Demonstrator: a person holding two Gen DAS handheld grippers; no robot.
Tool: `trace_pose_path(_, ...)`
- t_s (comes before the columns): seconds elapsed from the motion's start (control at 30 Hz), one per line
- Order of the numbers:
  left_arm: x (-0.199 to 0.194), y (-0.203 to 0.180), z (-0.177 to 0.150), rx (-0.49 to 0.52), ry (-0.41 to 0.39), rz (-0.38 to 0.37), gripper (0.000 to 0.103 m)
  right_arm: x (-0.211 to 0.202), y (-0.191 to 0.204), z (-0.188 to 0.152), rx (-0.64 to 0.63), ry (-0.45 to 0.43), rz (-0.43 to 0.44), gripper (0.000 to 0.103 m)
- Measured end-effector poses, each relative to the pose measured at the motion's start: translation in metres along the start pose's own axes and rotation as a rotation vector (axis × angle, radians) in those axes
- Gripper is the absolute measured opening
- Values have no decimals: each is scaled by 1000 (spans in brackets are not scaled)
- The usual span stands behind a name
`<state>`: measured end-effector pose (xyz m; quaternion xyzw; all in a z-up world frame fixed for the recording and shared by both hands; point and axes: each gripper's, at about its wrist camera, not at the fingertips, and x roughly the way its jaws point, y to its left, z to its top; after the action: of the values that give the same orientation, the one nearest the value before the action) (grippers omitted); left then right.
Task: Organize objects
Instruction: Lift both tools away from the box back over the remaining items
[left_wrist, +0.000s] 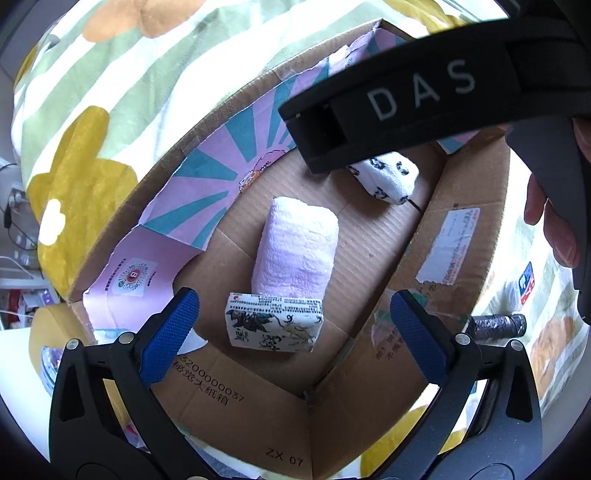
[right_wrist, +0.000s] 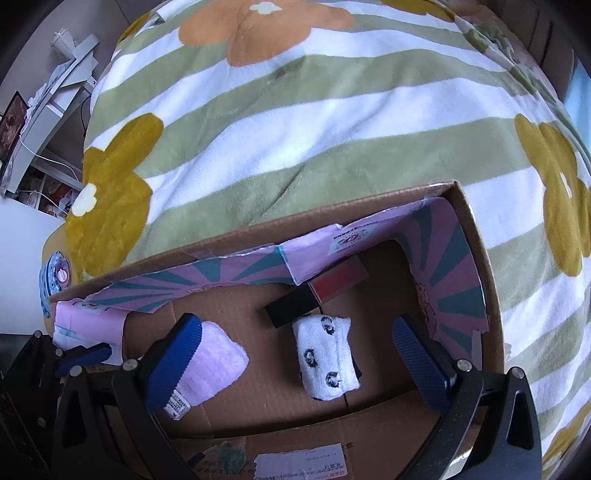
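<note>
Cardboard box (left_wrist: 388, 266) sits on a bed w/ a striped flower blanket (right_wrist: 295, 122); three items already lie on its floor: pink rolled towel (left_wrist: 295, 251) in the middle, printed packet (left_wrist: 275, 321) touching the towel's near end, white patterned towel roll (right_wrist: 327, 358) further along, apart from both. A black-and-red flat item (right_wrist: 317, 291) lies near the far wall.

Left gripper (left_wrist: 295, 332) points straight down over the packet, fingers wide, nothing between them. Right gripper (right_wrist: 299, 358) hangs over the patterned roll, fingers also wide & empty; its body shows in the left wrist view as the black "DAS" bar.

Risks, as judged: both grippers share one box, so they could bump each other on the way out. A finger could catch the loose pink paper liner (right_wrist: 450, 258) or clip a box wall and shift the box on the soft blanket. A low pass could also nudge the packet or unroll a towel.
</note>
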<state>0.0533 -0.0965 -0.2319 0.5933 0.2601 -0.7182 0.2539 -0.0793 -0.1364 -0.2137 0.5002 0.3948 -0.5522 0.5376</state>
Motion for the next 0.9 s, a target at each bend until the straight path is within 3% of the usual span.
trace_pose_path(0.3,-41,11,-8,83,-41,-34,103,-52,11,-12,77,-46,-49,103)
trace_pose_path(0.37,-53,8,9,108,-54,-35,103,-68,15,-16,99,-65,-65,103)
trace_pose_path(0.57,-94,7,11,185,-96,-37,103,-113,23,-31,180,-116,-97,103)
trace_pose_path(0.9,-146,-7,18,367,-156,-91,103,-197,20,-92,433,-199,-214,103)
